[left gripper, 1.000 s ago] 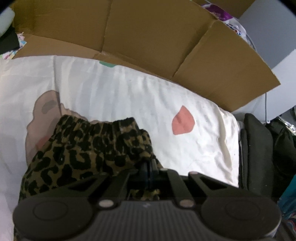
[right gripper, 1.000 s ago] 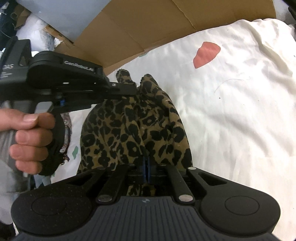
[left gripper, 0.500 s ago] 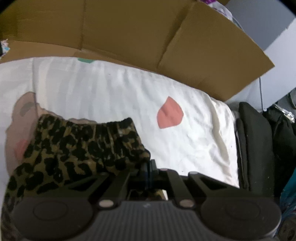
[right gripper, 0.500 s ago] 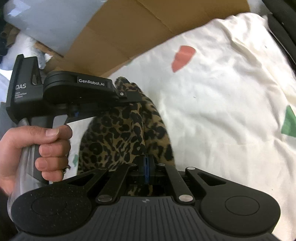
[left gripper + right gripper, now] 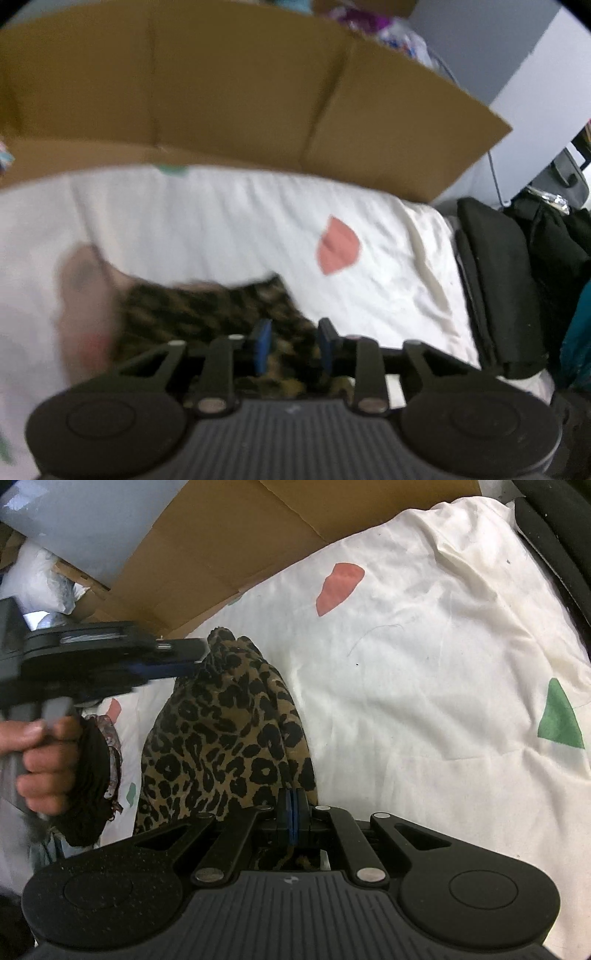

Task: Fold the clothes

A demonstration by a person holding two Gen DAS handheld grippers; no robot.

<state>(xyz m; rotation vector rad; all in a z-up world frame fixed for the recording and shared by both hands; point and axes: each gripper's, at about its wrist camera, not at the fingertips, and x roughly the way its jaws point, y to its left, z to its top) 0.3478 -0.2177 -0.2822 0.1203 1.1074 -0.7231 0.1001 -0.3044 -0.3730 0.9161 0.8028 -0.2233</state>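
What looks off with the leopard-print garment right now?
The leopard-print garment sits bunched in a ridge on the white bedsheet, not flat. The right gripper pinches one end; the left gripper is opening.

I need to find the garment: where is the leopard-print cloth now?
In the right wrist view, the leopard-print cloth lies left of centre on the white sheet, below the cardboard, its near edge pinched in the right claw.

text: I read none in either wrist view | label strip on the black handheld left gripper (image 5: 184,657): I see it too blurred to make out | brown cardboard sheets (image 5: 236,85): I find no print on them
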